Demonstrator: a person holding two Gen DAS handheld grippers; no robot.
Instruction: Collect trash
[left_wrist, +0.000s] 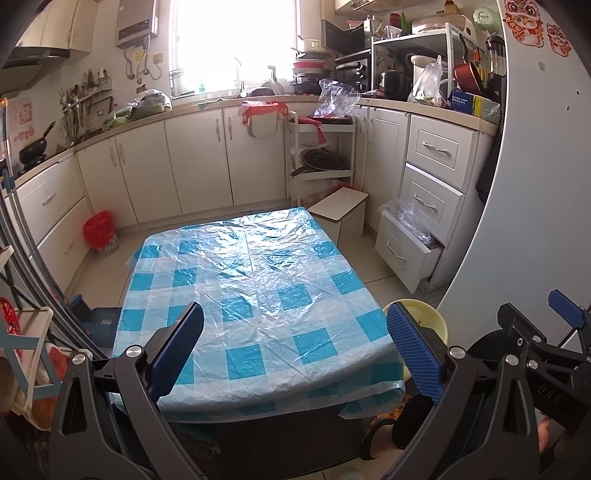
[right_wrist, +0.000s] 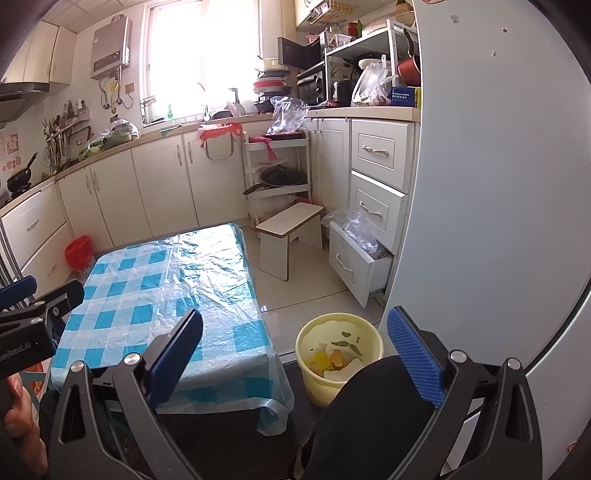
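Note:
A low table under a blue-and-white checked plastic cloth (left_wrist: 251, 288) stands in front of me, with nothing lying on the cloth; it also shows in the right wrist view (right_wrist: 155, 295). A yellow bin (right_wrist: 338, 354) on the floor right of the table holds peels and paper scraps; only its rim (left_wrist: 424, 310) shows in the left wrist view. My left gripper (left_wrist: 295, 350) is open and empty above the table's near edge. My right gripper (right_wrist: 295, 354) is open and empty, between the table's right edge and the bin. Each gripper shows at the other view's edge.
A red-lined bin (left_wrist: 99, 230) stands by the left cabinets. A small white stool (right_wrist: 291, 236) and a pulled-out bottom drawer (right_wrist: 356, 262) with plastic bags are beyond the table. A white fridge wall (right_wrist: 498, 184) closes the right side. My dark-clothed knee (right_wrist: 369, 406) is beside the yellow bin.

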